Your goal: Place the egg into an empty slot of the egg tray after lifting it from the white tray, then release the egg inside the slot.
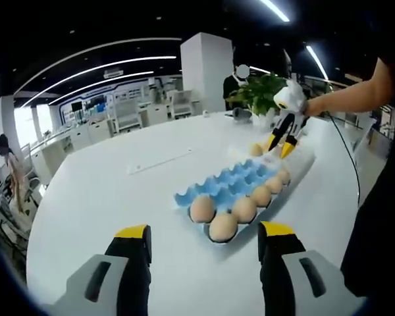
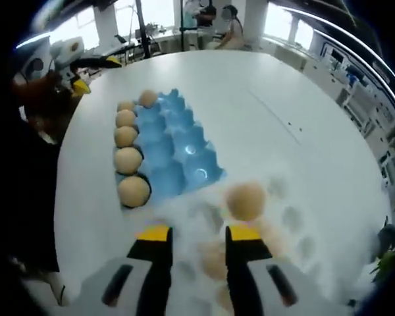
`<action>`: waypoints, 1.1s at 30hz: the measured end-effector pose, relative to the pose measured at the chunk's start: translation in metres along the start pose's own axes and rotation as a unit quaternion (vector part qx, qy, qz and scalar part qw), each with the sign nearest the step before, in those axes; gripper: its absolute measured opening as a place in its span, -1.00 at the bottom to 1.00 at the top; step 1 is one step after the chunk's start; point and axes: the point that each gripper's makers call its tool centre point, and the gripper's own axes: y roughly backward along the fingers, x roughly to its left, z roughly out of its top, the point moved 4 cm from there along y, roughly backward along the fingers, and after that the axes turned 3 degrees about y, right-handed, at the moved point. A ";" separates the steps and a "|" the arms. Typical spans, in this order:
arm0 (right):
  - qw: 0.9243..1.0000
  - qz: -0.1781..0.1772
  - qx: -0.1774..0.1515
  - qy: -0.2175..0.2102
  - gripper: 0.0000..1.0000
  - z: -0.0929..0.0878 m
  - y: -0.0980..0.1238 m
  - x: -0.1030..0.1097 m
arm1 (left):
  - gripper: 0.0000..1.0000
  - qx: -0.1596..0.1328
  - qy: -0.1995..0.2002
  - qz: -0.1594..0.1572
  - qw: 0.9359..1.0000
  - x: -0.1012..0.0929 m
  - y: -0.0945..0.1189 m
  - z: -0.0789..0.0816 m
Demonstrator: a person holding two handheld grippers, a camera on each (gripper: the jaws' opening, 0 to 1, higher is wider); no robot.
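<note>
1. In the left gripper view your left gripper hangs low over the white worktop, its yellow-tipped jaws wide apart and holding nothing.
2. Just past those jaws lies the blue egg tray, with eggs filling the row along its near and right edge; the closest egg in the tray sits between your jaw tips in that view.
3. Beyond the blue tray's far end, your right gripper points down at the white tray, with your arm reaching in from the right.
4. In the right gripper view your right gripper is over the white tray, jaws parted and nothing between them.
5. The egg to be lifted rests in a hollow of the white tray, just ahead of the right jaw's tip; whether it touches the jaw you cannot tell. Another blurred egg lies lower between the jaws.
6. Farther on, the blue egg tray shows empty slots beside its row of eggs.
</note>
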 end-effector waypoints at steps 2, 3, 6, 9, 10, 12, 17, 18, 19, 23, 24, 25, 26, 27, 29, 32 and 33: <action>1.000 -0.006 0.004 -0.007 -0.36 -0.007 0.003 -0.003 | 0.32 0.000 0.000 0.000 1.000 -0.001 0.000 0.000; 1.000 -0.010 0.007 -0.008 -0.37 -0.010 0.005 -0.004 | 0.32 0.000 0.000 0.000 1.000 -0.001 0.000 0.000; 1.000 -0.019 0.019 -0.003 -0.37 -0.017 0.007 -0.007 | 0.32 0.001 0.001 -0.001 1.000 -0.001 0.000 0.000; 0.999 -0.027 0.034 0.007 -0.37 -0.024 0.006 -0.009 | 0.32 0.001 0.000 -0.003 1.000 -0.003 -0.001 0.000; 0.999 -0.025 0.037 0.009 -0.38 -0.026 0.006 -0.010 | 0.32 0.001 -0.001 -0.003 1.000 -0.003 -0.001 0.000; 0.999 -0.022 0.046 0.012 -0.41 -0.030 0.003 -0.011 | 0.32 0.000 0.000 -0.002 1.000 -0.002 -0.001 0.001; 0.999 -0.010 0.042 0.004 -0.40 -0.029 0.004 -0.015 | 0.31 0.001 0.001 -0.002 1.000 0.000 0.000 0.002; 0.999 -0.003 0.039 -0.015 -0.41 -0.028 0.004 -0.014 | 0.31 0.002 0.002 -0.002 1.000 0.000 0.000 0.001; 0.999 -0.007 0.038 -0.018 -0.42 -0.028 0.004 -0.017 | 0.30 0.002 0.001 -0.002 1.000 0.000 0.000 0.001; 0.999 -0.012 0.040 -0.018 -0.43 -0.028 0.002 -0.021 | 0.28 0.004 -0.001 -0.004 1.000 -0.001 0.000 0.001; 0.999 -0.012 0.049 -0.003 -0.43 -0.029 0.001 -0.019 | 0.27 0.004 -0.001 -0.004 1.000 -0.001 0.000 0.001; 0.998 -0.017 0.052 0.024 -0.43 -0.027 0.000 -0.018 | 0.27 0.002 0.000 -0.004 1.000 -0.001 0.000 0.002; 0.998 -0.018 0.055 0.028 -0.44 -0.027 0.000 -0.018 | 0.27 0.002 0.001 -0.004 1.000 -0.001 0.000 0.002; 0.997 -0.019 0.063 0.041 -0.44 -0.025 0.000 -0.016 | 0.27 0.002 0.001 -0.004 1.000 -0.001 0.000 0.002; 0.994 -0.006 0.082 0.072 -0.49 -0.023 -0.004 -0.012 | 0.27 0.004 0.000 -0.005 1.000 -0.002 -0.001 0.002; 0.992 0.004 0.098 0.084 -0.48 -0.022 -0.007 -0.014 | 0.27 0.004 -0.001 -0.005 1.000 -0.002 -0.003 0.002; 0.992 0.008 0.096 0.077 -0.48 -0.022 -0.007 -0.015 | 0.27 0.003 -0.001 -0.006 1.000 -0.002 -0.003 0.002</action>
